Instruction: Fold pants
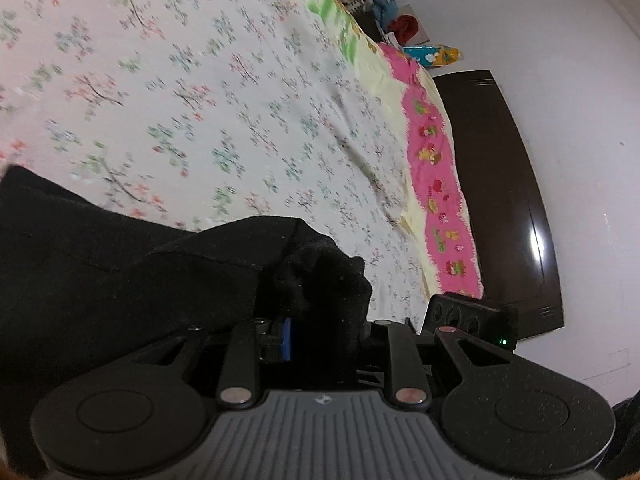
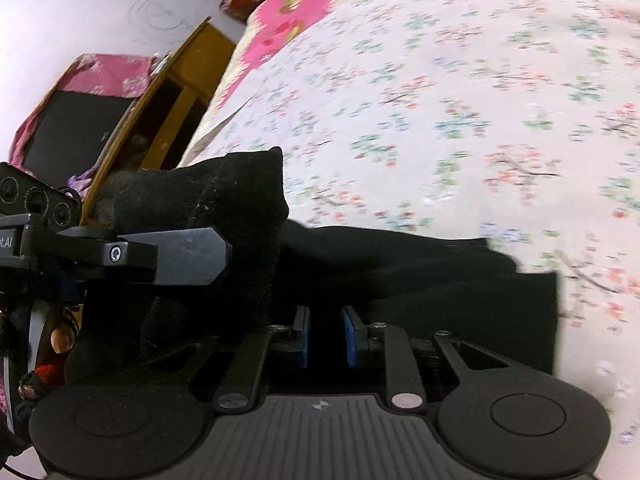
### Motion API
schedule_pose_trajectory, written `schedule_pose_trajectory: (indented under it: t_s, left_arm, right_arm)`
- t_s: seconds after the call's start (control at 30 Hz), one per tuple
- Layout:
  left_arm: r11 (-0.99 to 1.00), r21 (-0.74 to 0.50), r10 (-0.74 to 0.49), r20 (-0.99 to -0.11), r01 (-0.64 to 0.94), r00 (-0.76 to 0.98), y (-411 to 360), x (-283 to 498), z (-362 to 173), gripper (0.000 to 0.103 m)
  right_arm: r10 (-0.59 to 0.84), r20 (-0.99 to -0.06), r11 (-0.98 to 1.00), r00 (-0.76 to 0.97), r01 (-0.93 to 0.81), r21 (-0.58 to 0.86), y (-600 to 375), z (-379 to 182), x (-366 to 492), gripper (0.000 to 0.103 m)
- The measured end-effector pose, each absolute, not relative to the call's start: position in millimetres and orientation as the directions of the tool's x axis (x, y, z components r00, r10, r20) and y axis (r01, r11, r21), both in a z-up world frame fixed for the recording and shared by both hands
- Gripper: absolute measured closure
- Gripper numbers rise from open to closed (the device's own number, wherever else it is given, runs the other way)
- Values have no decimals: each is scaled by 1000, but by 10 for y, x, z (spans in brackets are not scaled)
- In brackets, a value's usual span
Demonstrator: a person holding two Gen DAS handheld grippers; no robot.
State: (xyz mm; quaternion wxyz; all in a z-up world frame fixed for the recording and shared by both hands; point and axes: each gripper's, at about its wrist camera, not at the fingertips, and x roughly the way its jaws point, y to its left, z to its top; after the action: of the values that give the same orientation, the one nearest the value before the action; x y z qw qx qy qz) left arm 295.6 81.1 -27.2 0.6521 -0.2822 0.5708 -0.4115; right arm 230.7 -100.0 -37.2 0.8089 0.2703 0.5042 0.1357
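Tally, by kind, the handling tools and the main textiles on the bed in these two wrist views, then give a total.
Black two-finger grippers: 2 (left gripper, right gripper)
Black fabric pants: 1
White floral cotton bedsheet: 1
Pink patterned blanket along the bed edge: 1
Total: 5

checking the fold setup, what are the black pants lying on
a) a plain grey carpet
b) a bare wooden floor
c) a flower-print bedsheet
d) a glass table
c: in both wrist views the black pants rest on a pale bedsheet printed with small pink and green flowers.
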Motion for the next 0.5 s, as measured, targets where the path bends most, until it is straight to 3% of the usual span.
schedule_pose_trajectory:
  t_s: [0.2, 0.33, 0.5]
  left_arm:
    - [488, -853, -868, -497, 186, -2, 571, 2936, -426, 70]
    - [555, -807, -824, -567, 202, -3, 430, 2904, -552, 66]
    - [581, -798, -810, -587, 162, 11, 351, 2857, -660, 62]
  right_arm:
    - [428, -762, 840, 487, 97, 534, -1241, -362, 2185, 95]
    - [394, -754, 841, 525, 125, 527, -1376, -303, 2100, 95]
    - [356, -764, 861, 538, 129, 492, -1441, -275, 2021, 95]
